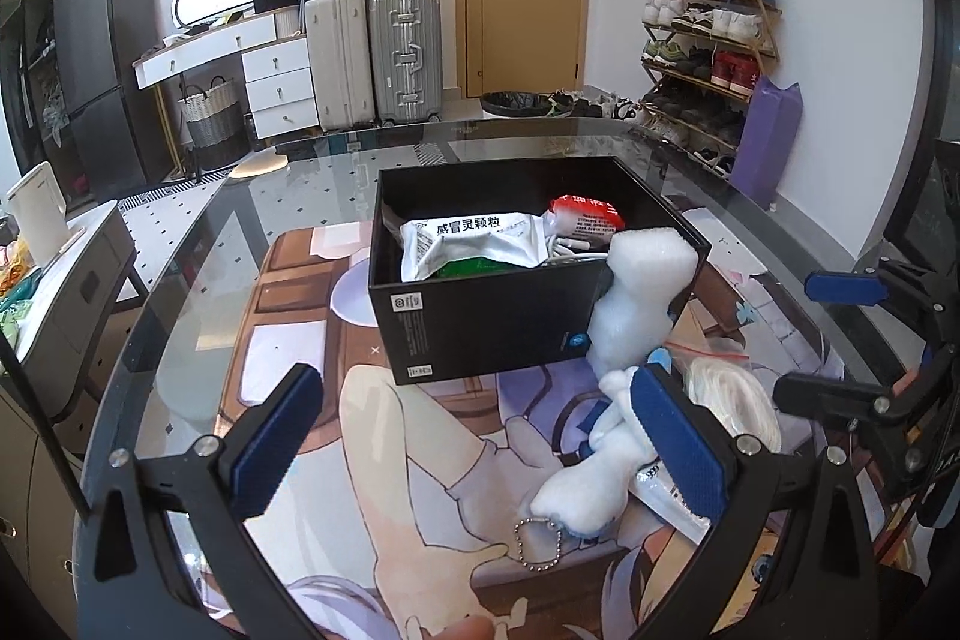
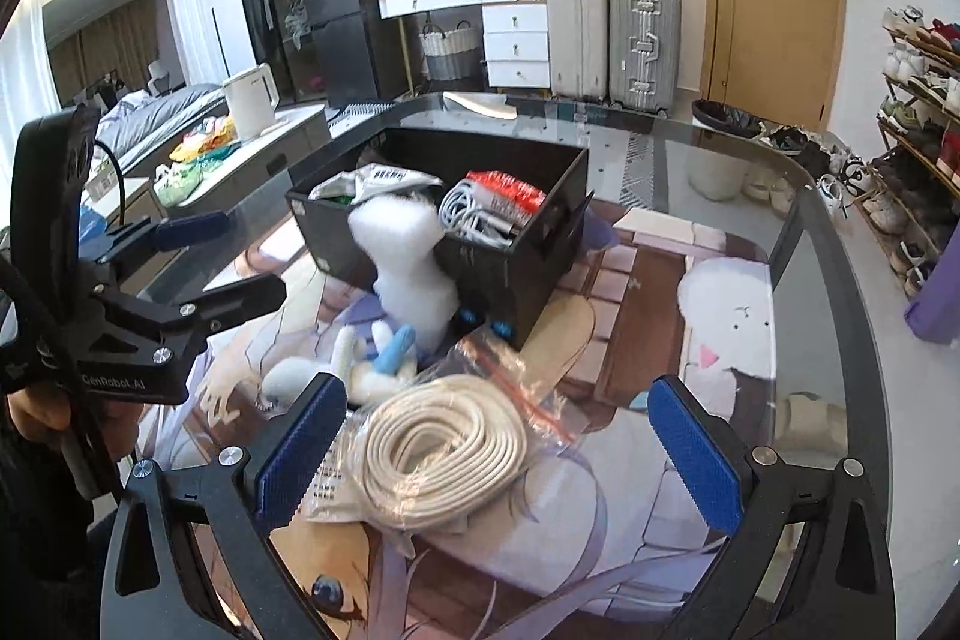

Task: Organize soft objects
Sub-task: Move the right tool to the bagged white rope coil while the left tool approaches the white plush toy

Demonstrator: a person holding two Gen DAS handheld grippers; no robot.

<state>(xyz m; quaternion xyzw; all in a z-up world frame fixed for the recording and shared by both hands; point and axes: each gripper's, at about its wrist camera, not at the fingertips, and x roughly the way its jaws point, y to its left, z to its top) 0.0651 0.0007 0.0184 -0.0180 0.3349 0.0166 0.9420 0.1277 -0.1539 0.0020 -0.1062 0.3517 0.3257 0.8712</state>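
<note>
A black open box (image 1: 480, 322) (image 2: 528, 274) stands mid-table and holds a silver packet (image 1: 474, 244), a red-and-white packet (image 1: 585, 211) and white cables (image 2: 474, 214). A white foam piece (image 1: 636, 292) (image 2: 414, 268) leans on the box's near corner. A white-and-blue plush toy (image 1: 600, 460) (image 2: 372, 358) with a ball chain lies in front of it. A coiled cream cable in a clear bag (image 2: 444, 448) (image 1: 732, 400) lies beside it. My left gripper (image 1: 474, 448) is open, its right finger against the plush. My right gripper (image 2: 498, 454) is open around the bagged cable.
The glass table (image 1: 198, 244) carries a printed anime mat (image 2: 690, 292). Beyond the table stand suitcases (image 1: 372, 58), a white drawer desk (image 1: 270, 70), a shoe rack (image 1: 708, 52) and a wooden door. A white kettle (image 2: 249, 100) sits on a side counter at left.
</note>
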